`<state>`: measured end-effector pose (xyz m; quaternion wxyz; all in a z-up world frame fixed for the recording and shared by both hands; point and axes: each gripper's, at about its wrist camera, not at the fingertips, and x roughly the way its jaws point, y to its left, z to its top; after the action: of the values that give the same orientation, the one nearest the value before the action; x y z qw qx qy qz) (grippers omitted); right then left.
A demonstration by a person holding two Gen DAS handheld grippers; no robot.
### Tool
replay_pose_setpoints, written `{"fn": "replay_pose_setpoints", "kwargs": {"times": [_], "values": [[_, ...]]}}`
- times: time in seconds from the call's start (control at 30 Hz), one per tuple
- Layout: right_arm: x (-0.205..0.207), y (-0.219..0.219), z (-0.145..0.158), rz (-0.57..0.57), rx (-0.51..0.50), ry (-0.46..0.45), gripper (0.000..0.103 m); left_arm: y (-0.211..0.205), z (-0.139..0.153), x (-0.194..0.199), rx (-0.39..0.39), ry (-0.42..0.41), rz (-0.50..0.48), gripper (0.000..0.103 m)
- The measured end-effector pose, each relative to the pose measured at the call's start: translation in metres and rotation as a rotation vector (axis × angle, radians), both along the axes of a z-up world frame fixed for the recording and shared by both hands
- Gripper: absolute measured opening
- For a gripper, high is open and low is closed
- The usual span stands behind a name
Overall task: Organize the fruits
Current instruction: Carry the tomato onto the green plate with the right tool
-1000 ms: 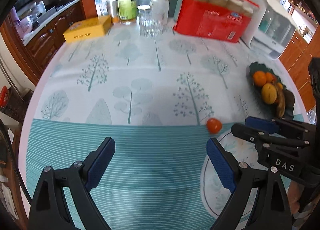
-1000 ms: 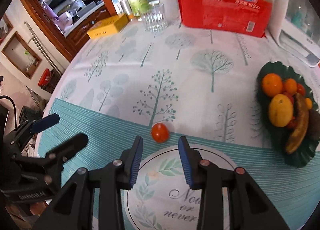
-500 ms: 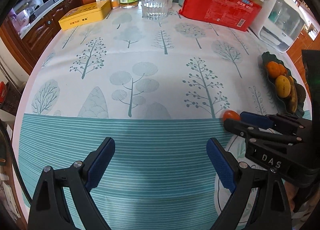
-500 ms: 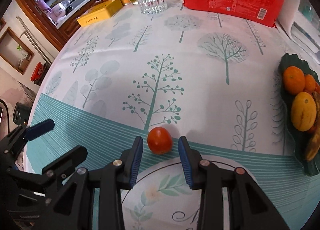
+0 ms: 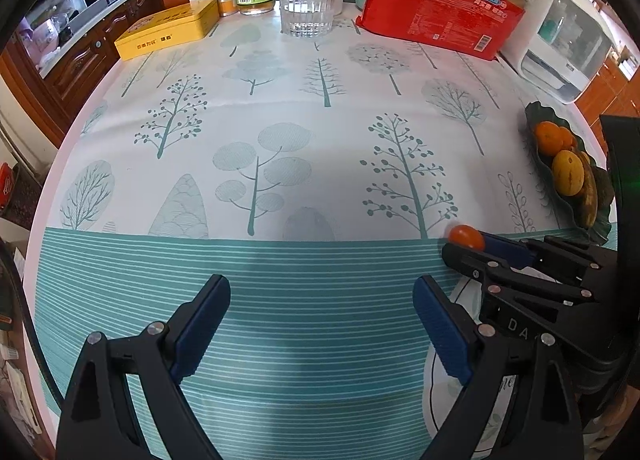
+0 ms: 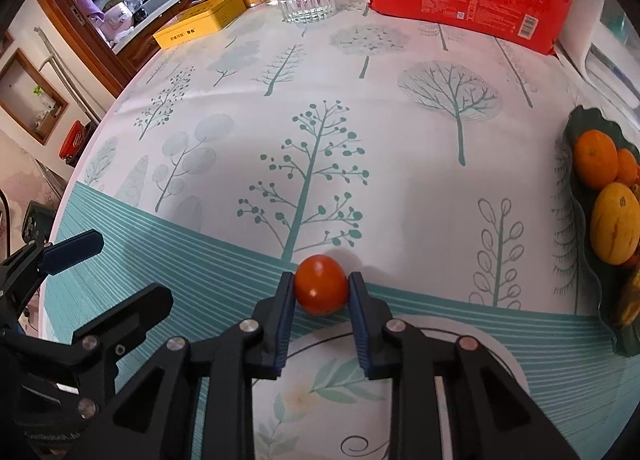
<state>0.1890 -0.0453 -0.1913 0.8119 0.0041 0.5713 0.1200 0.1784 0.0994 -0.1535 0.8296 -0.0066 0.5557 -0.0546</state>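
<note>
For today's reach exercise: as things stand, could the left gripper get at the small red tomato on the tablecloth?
Probably not cleanly. The right gripper is shut on the tomato, both pads against its sides, and its body lies between the open left gripper and the fruit.

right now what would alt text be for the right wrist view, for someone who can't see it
The right gripper has its jaws closed on a small red tomato resting on a tree-print tablecloth. A dark green dish of oranges and other fruit sits at the right edge, and the left gripper, open, is at lower left.
</note>
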Motion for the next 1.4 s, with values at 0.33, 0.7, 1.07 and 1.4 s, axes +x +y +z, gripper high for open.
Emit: {"fn": "replay_pose_setpoints", "kwargs": {"times": [0.33, 0.7, 1.07, 1.4], "values": [[-0.032, -0.033, 0.012, -0.057, 0.062, 0.013, 0.026, -0.03, 0.008, -0.009, -0.004, 0.002, -0.054, 0.092], [-0.072, -0.119, 0.038, -0.194, 0.106, -0.016, 0.026, -0.116, 0.02, -0.021, -0.05, 0.023, -0.18, 0.092], [-0.092, -0.212, 0.065, -0.287, 0.099, -0.082, 0.026, -0.203, 0.041, -0.019, -0.091, 0.022, -0.24, 0.097], [-0.065, -0.27, 0.093, -0.287, 0.046, -0.164, 0.026, -0.262, 0.084, 0.027, -0.089, -0.093, -0.219, 0.102]]}}
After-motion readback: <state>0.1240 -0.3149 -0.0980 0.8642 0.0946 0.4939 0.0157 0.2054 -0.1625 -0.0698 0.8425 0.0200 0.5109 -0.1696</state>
